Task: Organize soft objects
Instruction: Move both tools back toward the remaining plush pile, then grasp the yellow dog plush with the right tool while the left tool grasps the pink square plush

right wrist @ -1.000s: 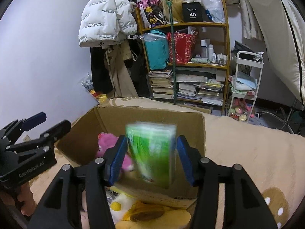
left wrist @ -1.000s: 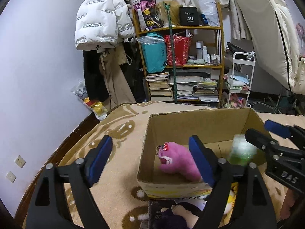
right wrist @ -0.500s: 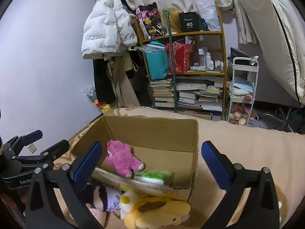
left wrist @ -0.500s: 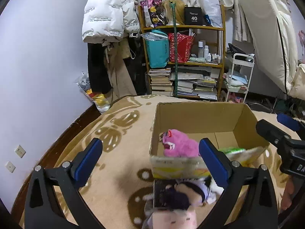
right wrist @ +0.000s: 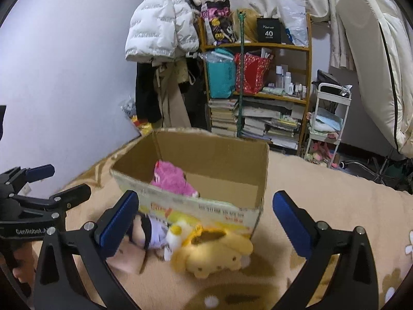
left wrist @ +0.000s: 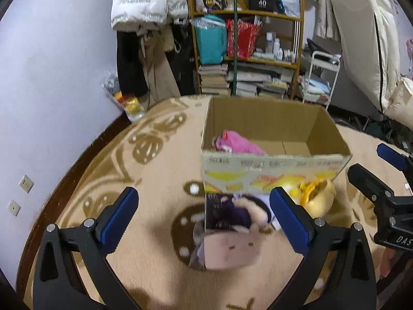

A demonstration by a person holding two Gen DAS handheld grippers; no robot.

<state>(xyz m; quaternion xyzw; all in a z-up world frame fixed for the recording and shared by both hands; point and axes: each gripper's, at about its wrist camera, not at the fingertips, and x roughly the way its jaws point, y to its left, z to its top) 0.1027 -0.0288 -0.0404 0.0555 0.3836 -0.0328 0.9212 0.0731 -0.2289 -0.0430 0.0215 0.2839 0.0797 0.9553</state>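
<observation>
One pink plush (right wrist: 172, 179) in box (right wrist: 206, 208). Two left outside by front wall: doll (left wrist: 229, 230), yellow plush (right wrist: 214, 253). Left gripper (left wrist: 204, 217), right gripper (right wrist: 205, 223) both spread wide, empty.

Even indoor light, soft shadows; motion blur smears the dolls (left wrist: 229, 230) at lower centre (shelves sharper); fisheye bends the dark-cornered edges.

Black tool (left wrist: 204, 214), blue pads (left wrist: 117, 214), silver screws
</observation>
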